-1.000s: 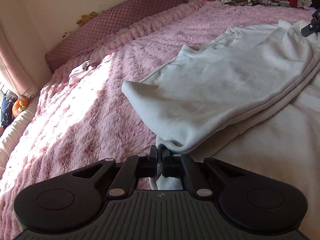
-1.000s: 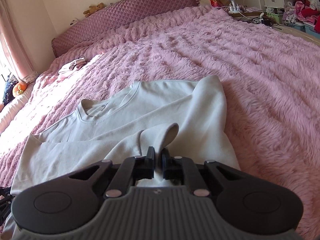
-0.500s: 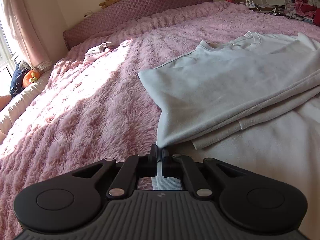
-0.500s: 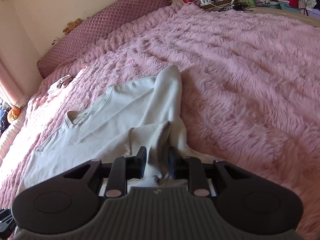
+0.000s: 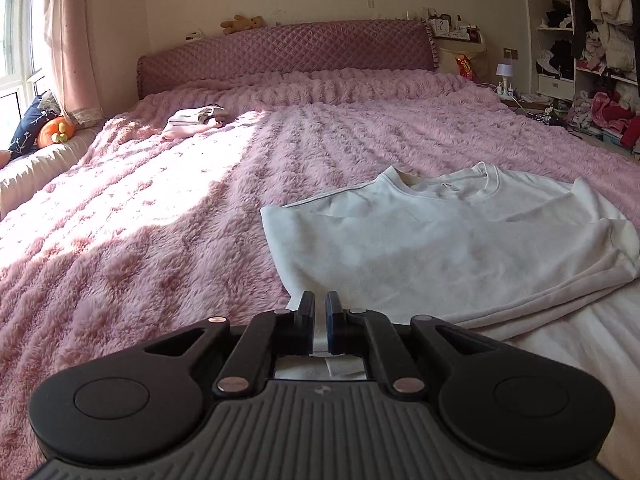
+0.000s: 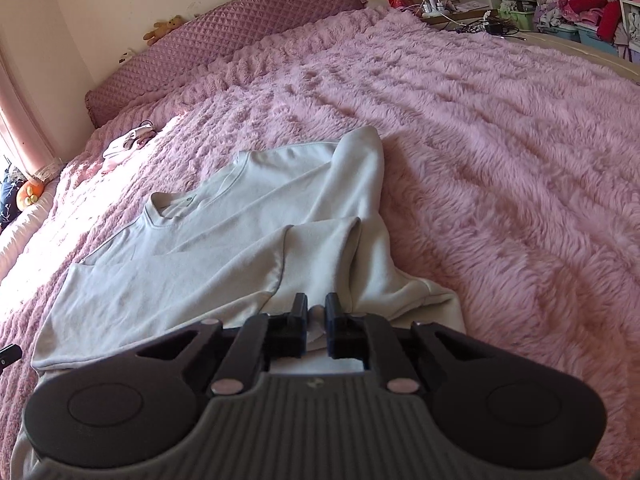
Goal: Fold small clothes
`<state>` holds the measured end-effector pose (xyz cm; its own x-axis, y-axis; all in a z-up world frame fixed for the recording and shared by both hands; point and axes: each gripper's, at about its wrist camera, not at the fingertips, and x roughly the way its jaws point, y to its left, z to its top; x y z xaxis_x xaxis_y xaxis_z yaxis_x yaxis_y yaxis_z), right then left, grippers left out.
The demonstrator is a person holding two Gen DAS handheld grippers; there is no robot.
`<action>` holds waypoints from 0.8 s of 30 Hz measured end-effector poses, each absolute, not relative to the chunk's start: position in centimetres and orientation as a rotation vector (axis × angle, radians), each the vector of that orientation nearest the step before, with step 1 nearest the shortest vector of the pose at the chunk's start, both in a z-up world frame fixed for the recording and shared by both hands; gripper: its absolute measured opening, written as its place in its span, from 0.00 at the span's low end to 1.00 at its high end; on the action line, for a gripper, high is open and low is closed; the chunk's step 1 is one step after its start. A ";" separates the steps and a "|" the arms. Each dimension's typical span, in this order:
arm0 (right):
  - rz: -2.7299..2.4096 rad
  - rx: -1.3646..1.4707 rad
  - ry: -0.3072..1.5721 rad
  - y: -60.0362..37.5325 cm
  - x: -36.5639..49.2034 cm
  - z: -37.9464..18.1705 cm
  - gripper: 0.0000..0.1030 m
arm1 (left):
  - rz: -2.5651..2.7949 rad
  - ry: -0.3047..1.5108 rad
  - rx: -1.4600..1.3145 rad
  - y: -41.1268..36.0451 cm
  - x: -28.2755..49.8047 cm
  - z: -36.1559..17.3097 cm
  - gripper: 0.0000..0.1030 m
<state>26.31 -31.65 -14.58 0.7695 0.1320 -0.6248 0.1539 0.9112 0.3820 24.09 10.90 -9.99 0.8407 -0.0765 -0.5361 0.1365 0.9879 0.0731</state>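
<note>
- Pinching cloth right at the lens, the left gripper [image 5: 319, 312] has its jaws nearly together with a pale strip of the white sweatshirt [image 5: 440, 248] caught between them, at the garment's near left corner.
- Over on the other side, the right gripper [image 6: 316, 312] has just been closing its jaws, and they now clamp a small bunched fold of that same sweatshirt [image 6: 224, 248] at its near right edge.
- Just beyond the right gripper's tips, a sleeve [image 6: 316, 240] lies folded back across the chest, with a second sleeve [image 6: 360, 172] running away from the gripper along the garment's right edge.
- Ahead and to the right of the left gripper, the sweatshirt spreads flat on the fluffy pink blanket [image 5: 160, 240], layered edges stacked along its near right side.
- Further out, the neckline [image 5: 444, 186] faces away from both grippers, toward the head of the bed.
- Far ahead and to the left of the left gripper, a small bundle of light clothes [image 5: 196, 120] sits in a sunlit patch, well apart from the sweatshirt.
- At the back, the quilted purple headboard [image 5: 288, 52] spans the wall, a teddy bear [image 5: 242, 23] perched on top.
- Far right of the left gripper, open shelves [image 5: 592, 60] are packed with clothing; far left, a pink curtain [image 5: 68, 40] hangs by the window.
</note>
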 end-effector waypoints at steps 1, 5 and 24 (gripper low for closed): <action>-0.015 0.449 0.692 -31.9 26.1 -14.4 0.03 | -0.120 0.577 0.082 10.9 24.7 -10.2 0.07; -0.032 0.416 0.687 -32.3 25.2 -14.1 0.00 | -0.066 0.702 -0.011 11.9 26.9 -12.6 0.07; 0.042 0.377 0.633 -31.8 17.2 -7.3 0.32 | -0.029 0.720 -0.202 12.5 17.2 -4.9 0.80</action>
